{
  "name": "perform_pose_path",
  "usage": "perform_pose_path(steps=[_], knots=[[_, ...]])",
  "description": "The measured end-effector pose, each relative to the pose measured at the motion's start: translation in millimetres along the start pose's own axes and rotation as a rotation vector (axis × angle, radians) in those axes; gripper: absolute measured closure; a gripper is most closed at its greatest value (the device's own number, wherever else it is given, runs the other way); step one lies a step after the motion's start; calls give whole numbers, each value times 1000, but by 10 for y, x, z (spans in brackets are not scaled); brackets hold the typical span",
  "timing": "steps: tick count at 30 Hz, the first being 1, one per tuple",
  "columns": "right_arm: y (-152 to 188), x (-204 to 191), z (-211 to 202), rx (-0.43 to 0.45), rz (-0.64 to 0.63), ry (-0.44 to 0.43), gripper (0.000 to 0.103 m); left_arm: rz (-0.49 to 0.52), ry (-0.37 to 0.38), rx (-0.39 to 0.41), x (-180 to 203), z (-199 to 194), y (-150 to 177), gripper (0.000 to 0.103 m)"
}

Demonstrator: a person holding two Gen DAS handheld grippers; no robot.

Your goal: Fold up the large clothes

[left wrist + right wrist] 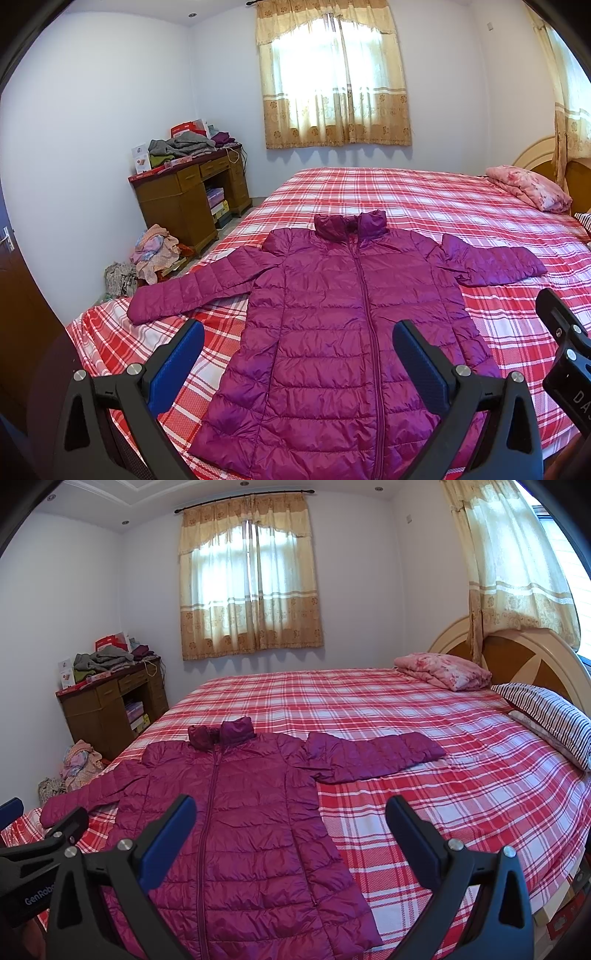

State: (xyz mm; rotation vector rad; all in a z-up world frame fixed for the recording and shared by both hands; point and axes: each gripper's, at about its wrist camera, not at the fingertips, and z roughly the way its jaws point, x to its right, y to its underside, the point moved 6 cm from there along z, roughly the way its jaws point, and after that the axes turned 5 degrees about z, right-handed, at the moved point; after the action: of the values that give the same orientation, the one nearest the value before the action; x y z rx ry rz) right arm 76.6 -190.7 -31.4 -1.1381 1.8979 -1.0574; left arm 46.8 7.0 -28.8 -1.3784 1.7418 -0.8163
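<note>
A magenta quilted puffer jacket (332, 325) lies flat, zipped and face up, on the red plaid bed (498, 229), both sleeves spread out to the sides. It also shows in the right wrist view (236, 812). My left gripper (297, 338) is open and empty, held above the jacket's lower body. My right gripper (291, 814) is open and empty, held above the jacket's right hem edge and the bedsheet (424, 782). Part of the right gripper shows at the right edge of the left wrist view (565, 332).
A folded pink floral quilt (443, 670) and striped pillows (546, 716) lie by the wooden headboard (517, 657). A wooden desk (192, 195) piled with clothes stands at the left wall, with a clothes heap (155, 251) on the floor beside it.
</note>
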Motion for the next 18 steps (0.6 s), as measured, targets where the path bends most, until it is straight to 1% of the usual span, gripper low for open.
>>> perform_pose_path(steps=[18], knots=[[-4,-29,2,-1,-2,-2,0,8,-1,0,20,37,-24,1]])
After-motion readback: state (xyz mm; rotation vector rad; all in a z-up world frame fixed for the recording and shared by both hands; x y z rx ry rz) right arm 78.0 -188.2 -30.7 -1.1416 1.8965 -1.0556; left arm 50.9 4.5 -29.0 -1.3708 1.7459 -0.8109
